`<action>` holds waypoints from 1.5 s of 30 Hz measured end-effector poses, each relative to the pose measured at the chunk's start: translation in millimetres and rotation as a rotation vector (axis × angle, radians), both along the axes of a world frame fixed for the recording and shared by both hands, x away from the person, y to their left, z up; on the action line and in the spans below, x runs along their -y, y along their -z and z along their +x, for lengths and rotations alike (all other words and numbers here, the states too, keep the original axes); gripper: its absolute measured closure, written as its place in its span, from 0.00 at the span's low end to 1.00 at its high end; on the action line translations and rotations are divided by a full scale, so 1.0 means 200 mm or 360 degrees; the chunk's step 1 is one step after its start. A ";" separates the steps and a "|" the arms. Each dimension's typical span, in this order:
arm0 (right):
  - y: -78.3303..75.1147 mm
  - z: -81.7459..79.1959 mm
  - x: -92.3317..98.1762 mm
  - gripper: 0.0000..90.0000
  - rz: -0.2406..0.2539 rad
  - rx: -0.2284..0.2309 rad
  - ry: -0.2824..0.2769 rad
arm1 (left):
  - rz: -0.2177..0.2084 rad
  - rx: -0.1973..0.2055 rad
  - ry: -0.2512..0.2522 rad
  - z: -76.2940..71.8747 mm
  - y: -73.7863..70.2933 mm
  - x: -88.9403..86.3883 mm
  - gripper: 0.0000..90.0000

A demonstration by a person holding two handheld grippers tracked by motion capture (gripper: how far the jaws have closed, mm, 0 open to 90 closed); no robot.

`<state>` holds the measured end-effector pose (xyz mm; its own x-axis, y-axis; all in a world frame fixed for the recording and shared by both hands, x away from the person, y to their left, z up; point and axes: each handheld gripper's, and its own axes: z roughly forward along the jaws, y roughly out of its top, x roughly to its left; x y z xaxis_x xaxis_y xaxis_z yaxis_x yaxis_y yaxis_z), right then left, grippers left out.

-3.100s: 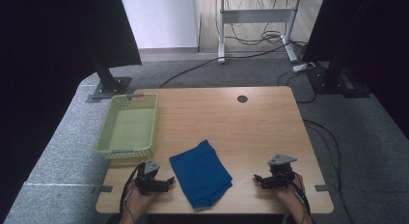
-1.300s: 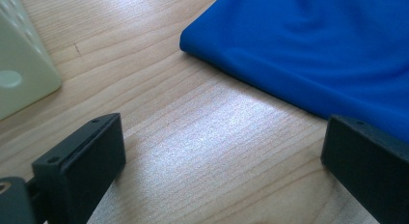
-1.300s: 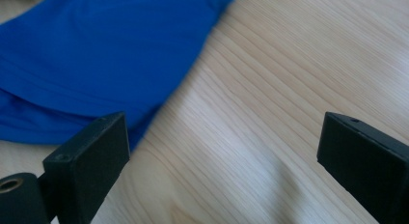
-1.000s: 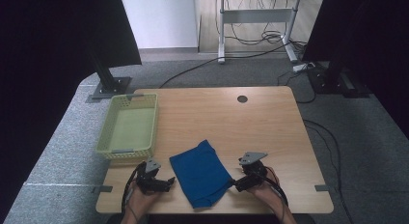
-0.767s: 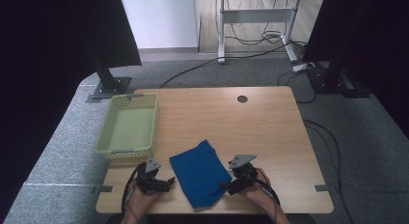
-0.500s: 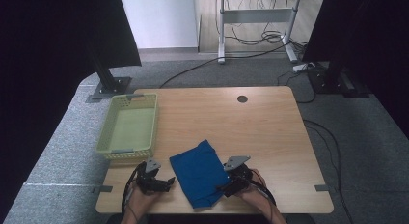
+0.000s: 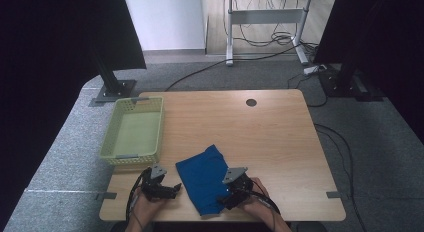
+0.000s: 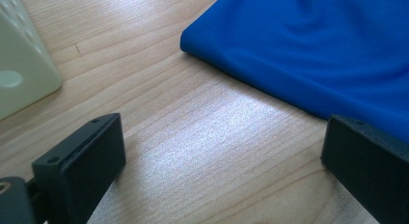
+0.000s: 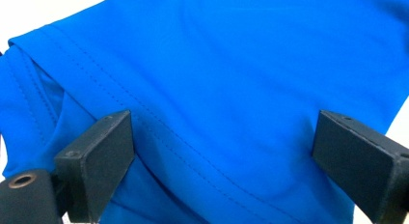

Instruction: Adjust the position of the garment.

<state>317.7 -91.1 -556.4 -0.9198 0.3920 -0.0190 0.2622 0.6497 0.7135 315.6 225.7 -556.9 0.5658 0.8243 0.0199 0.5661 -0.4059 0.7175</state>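
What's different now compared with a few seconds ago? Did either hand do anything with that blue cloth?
The right gripper slid leftward across the table from the right edge to the blue cloth; its open jaws now sit over the cloth's hem, nothing taken hold of yet. The left gripper, also open, stayed put beside the cloth, and the cloth and green basket have not moved.

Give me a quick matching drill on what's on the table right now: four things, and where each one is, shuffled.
Things:
1. green basket
2. blue cloth
3. left claw
4. right claw

Places:
A. open, over the cloth's near right edge
B. far left of the table
C. open, over bare wood left of the cloth
D. near edge, between the claws

Pairs: 1-B, 2-D, 3-C, 4-A
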 end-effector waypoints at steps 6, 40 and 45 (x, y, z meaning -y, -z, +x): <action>0.00 0.02 0.02 0.09 0.0012 0.0006 0.0124 | 0.0001 0.0000 0.0000 0.00 0.00 0.00 0.02; -0.02 -0.07 0.21 0.15 0.0038 -0.0114 0.0268 | 0.0001 0.0000 0.0001 0.00 0.00 0.00 0.02; -0.05 -0.08 0.21 0.17 0.0075 -0.0087 0.0261 | 0.0001 -0.0001 0.0001 0.00 0.00 0.00 0.02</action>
<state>301.6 -133.4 -547.1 -0.8426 0.5361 0.0514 0.4013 0.5611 0.7240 315.7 225.9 -556.8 0.5665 0.8238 0.0204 0.5661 -0.4070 0.7169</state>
